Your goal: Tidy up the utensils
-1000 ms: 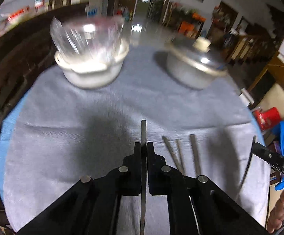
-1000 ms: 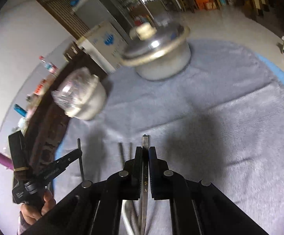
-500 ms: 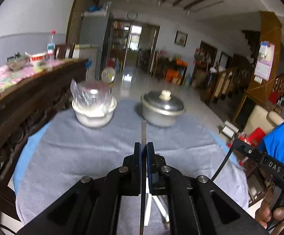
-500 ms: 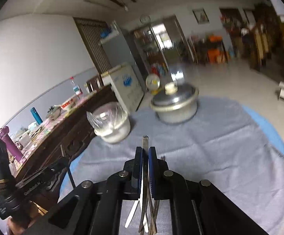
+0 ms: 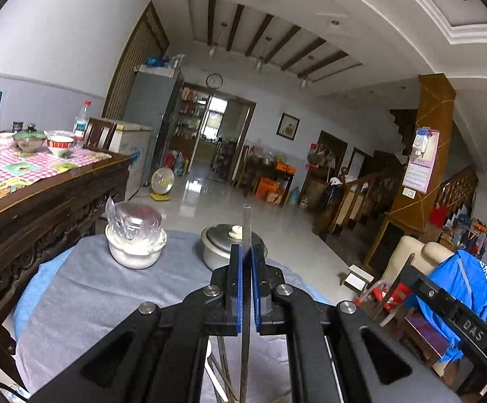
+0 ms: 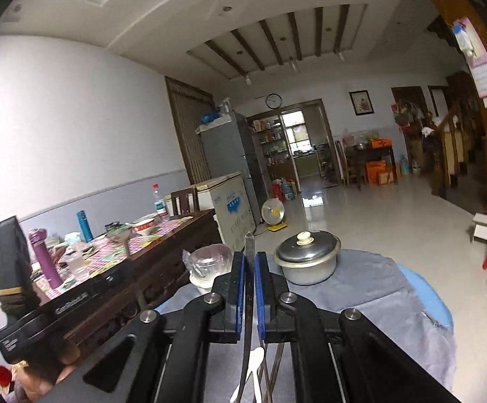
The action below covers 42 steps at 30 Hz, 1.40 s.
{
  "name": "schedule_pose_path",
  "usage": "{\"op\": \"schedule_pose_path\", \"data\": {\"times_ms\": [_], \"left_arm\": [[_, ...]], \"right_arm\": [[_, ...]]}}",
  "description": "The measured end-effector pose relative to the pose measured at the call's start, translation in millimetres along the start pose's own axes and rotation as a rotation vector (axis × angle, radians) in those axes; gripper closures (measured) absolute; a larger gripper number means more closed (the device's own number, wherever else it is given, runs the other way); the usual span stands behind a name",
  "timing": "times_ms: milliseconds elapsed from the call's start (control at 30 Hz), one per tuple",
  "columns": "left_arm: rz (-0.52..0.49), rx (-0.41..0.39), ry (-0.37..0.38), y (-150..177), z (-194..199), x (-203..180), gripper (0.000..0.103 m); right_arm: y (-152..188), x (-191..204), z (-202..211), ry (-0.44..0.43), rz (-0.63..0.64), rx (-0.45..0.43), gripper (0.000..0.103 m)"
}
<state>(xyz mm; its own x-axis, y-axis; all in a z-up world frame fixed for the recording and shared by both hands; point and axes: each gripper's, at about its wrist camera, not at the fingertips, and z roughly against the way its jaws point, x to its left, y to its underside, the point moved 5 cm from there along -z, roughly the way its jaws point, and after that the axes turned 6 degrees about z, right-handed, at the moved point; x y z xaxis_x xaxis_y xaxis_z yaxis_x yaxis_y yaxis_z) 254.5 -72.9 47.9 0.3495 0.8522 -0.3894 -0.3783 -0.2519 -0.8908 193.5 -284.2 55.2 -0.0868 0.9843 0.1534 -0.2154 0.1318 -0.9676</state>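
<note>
You are seeing few readable marks. Beside the blue jacket (image 5: 461,288), in your left wrist view, the black body of the right gripper (image 5: 458,319) is showing the white letters "DAS". In your right wrist view, white lettering is running along the left gripper's (image 6: 72,305) black body, but it is staying too blurred to read. Near it, the white chest freezer (image 6: 233,208) is carrying a blue logo whose characters you cannot make out.
</note>
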Motion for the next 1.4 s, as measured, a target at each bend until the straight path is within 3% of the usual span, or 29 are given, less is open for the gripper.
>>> {"op": "schedule_pose_path", "data": {"times_ms": [200, 500, 633, 700, 767, 867, 1033, 1200, 1400], "left_arm": [[-0.010, 0.018, -0.014, 31, -3, -9, 0.098], [0.018, 0.135, -0.061, 81, -19, 11, 0.098], [0.007, 0.179, -0.034, 92, -15, 16, 0.098], [-0.007, 0.186, -0.022, 94, -9, 19, 0.097], [-0.023, 0.174, -0.024, 95, -3, 22, 0.085], [-0.042, 0.142, -0.049, 91, 7, 31, 0.071], [-0.011, 0.140, -0.109, 88, 7, 63, 0.071], [0.064, 0.202, -0.182, 96, -10, 103, 0.071], [0.058, 0.329, -0.240, 125, -46, 123, 0.071]], "right_arm": [[30, 10, 6, -0.018, 0.005, 0.076, 0.096], [88, 11, -7, -0.048, -0.003, 0.232, 0.096], [99, 3, -10, -0.087, -0.075, 0.268, 0.093], [99, -3, -8, -0.094, -0.111, 0.257, 0.070], [97, -10, -2, -0.096, -0.145, 0.221, 0.051], [92, -20, 3, -0.063, -0.156, 0.176, 0.050], [97, -51, -6, -0.023, -0.243, 0.185, 0.050], [114, -87, -28, 0.012, -0.324, 0.233, 0.052], [156, -120, -78, -0.009, -0.419, 0.366, 0.059]]}}
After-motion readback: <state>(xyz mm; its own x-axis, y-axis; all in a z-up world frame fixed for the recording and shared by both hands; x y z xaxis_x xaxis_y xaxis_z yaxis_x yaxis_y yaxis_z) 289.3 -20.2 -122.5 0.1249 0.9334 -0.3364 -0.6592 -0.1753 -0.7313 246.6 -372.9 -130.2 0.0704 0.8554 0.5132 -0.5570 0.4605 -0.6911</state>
